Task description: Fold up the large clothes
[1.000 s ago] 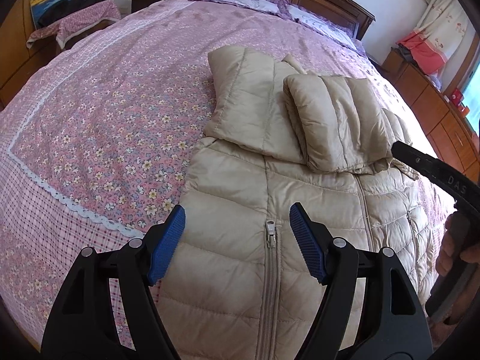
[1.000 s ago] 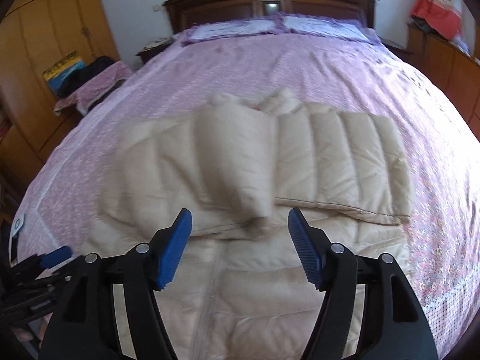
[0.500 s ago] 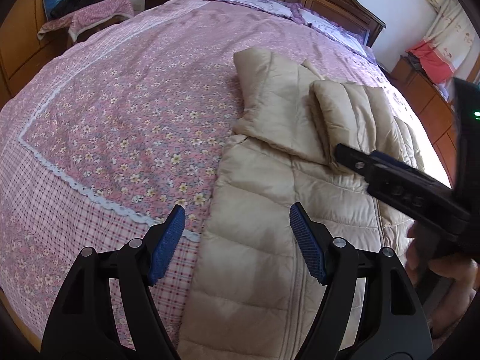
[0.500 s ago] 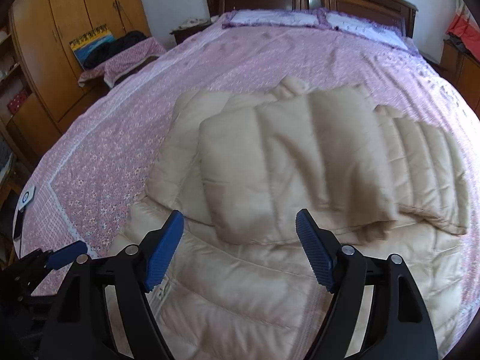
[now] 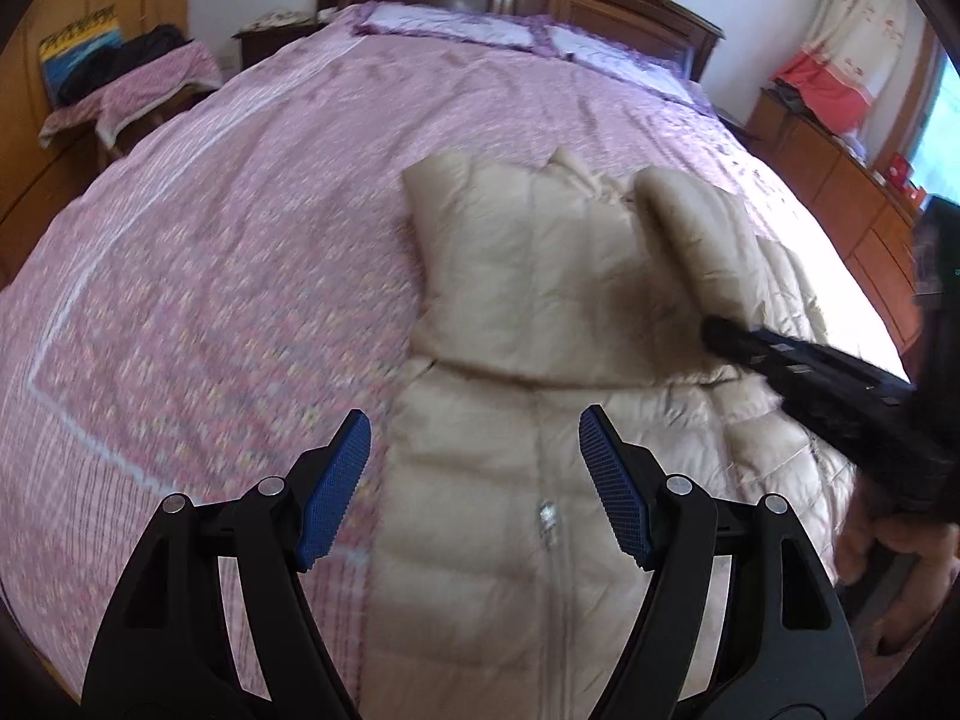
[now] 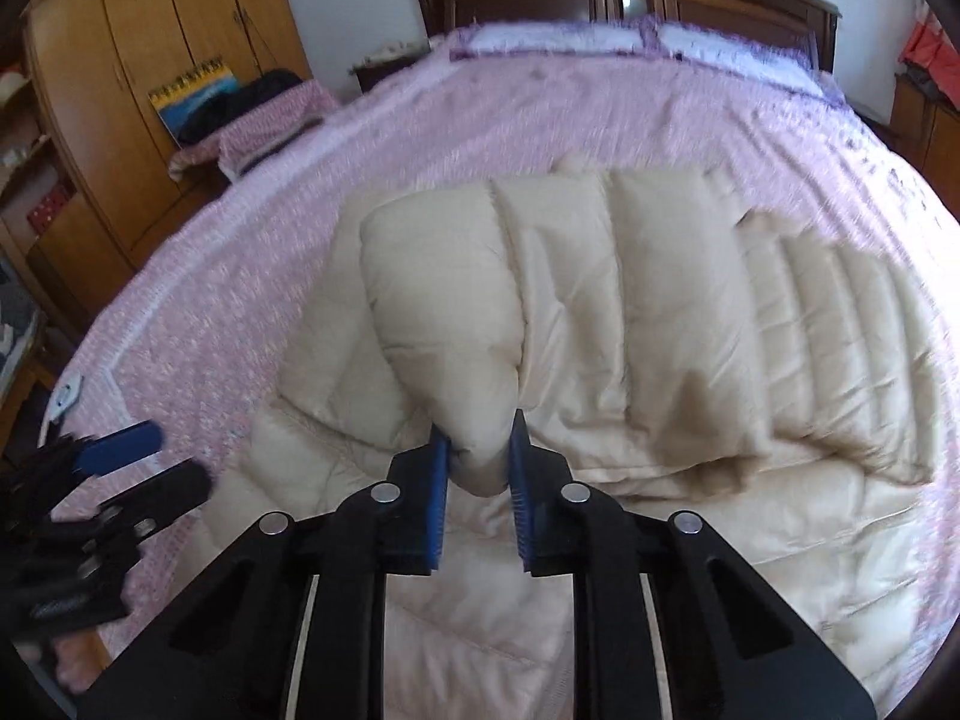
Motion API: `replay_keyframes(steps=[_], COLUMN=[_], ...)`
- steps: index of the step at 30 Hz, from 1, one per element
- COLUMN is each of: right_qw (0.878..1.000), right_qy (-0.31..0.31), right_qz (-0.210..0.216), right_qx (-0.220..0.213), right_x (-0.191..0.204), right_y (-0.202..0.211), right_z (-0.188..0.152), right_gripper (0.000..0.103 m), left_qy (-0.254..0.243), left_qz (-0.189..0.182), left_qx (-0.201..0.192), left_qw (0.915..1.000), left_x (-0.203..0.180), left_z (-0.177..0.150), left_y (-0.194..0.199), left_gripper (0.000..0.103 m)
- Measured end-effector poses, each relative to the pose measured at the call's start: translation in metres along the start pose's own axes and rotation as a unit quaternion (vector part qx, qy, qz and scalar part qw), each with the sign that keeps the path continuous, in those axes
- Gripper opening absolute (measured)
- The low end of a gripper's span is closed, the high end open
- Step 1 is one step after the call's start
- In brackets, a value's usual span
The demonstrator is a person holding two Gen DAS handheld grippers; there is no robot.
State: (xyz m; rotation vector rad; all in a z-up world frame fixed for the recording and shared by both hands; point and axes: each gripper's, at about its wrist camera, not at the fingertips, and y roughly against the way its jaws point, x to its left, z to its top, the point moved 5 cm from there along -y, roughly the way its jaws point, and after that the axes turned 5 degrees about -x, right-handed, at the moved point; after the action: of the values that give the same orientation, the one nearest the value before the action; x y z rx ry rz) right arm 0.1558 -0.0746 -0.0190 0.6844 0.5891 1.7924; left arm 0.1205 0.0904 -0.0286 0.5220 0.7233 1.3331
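Jacket [image 5: 540, 324] below spread left tongs [image 5: 474, 492] | right tongs [image 6: 478, 498] pinching folded sleeve [image 6: 456, 324]

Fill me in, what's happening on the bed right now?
A person is folding a beige puffer jacket laid out on the pink bedspread. The right gripper is shut on the end of a folded-over sleeve. The left gripper hovers open above the jacket's lower part near the zipper, holding nothing.

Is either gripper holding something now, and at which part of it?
The right gripper is shut on the end of the jacket's folded sleeve. The left gripper is open above the jacket and holds nothing.
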Motion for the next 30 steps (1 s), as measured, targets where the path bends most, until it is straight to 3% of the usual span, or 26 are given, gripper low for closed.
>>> replay_keyframes(steps=[6, 11, 18, 24, 28, 30], right_qw=[0.998, 0.994, 0.988, 0.986, 0.981, 0.981], right_qy=[-0.021, -0.049, -0.108, -0.134, -0.146, -0.133], right_qz=[-0.012, -0.051, -0.083, -0.093, -0.118, -0.133], right_qx=[-0.055, -0.078, -0.068, -0.046, -0.05, -0.058], right_x=[-0.042, -0.093, -0.166, -0.203, -0.219, -0.221], right_y=[0.056, 0.082, 0.084, 0.068, 0.072, 0.081], right_z=[0.032, 0.045, 0.025, 0.002, -0.01, -0.012], right_gripper=[0.018, 0.017, 0.017, 0.018, 0.038, 0.04], left_qy=[-0.024, -0.044, -0.036, -0.017, -0.029, -0.028], left_qz=[-0.022, -0.007, 0.006, 0.023, 0.035, 0.036], left_qx=[-0.011, -0.009, 0.0, 0.009, 0.006, 0.005], left_qw=[0.9994, 0.999, 0.9993, 0.9995, 0.999, 0.9989], left_x=[-0.021, -0.032, -0.033, -0.029, -0.032, -0.032], left_z=[0.024, 0.029, 0.03, 0.029, 0.031, 0.032], left_y=[-0.015, -0.038, -0.065, -0.083, -0.088, -0.09], left_gripper=[0.072, 0.072, 0.072, 0.072, 0.072, 0.072])
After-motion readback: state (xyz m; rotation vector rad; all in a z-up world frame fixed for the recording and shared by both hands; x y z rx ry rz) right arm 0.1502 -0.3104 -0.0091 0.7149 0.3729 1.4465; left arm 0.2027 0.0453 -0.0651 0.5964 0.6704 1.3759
